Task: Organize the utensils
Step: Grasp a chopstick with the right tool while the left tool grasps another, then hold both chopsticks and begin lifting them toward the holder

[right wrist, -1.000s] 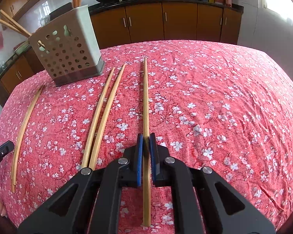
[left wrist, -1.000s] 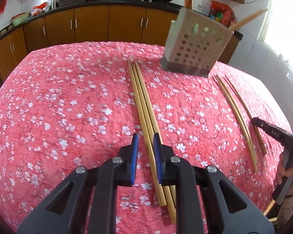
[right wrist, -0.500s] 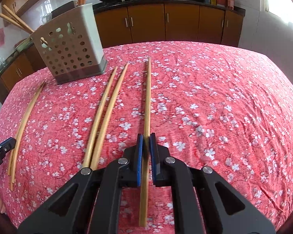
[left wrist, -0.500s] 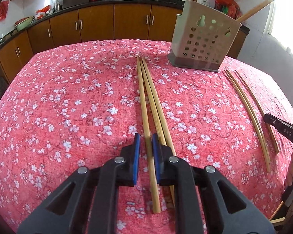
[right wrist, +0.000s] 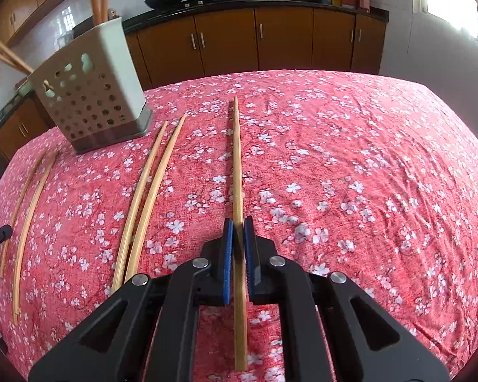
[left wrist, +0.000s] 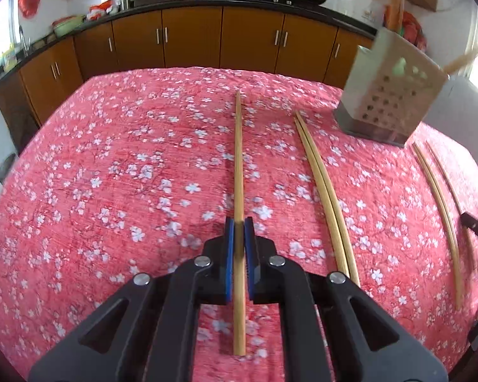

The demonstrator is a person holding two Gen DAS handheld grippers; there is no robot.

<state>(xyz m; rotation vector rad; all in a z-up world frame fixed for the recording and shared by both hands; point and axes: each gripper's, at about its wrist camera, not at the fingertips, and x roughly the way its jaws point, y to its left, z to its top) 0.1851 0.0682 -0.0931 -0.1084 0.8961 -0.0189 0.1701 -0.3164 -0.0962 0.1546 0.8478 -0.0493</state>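
Two hand-held grippers are each pinching a single chopstick: the left hand-held gripper [left wrist: 238, 222] is clamping its blue pads narrowly on one chopstick [left wrist: 238, 159], and the right hand-held gripper [right wrist: 238, 222] is gripping another [right wrist: 237, 165] the same way, each stick running forward over the cloth-covered worktop [right wrist: 366, 175]. Both are being taken toward the near end, leaving a long length ahead of the pads (so the tips may be swinging when lifted). These look light, stiff and smooth, probably bamboo, so a firm pinch seems wise against sliding. Further pairs [right wrist: 143, 197] are lying just beside, and the holder [right wrist: 90, 95] is standing at the far side, already containing several sticks.
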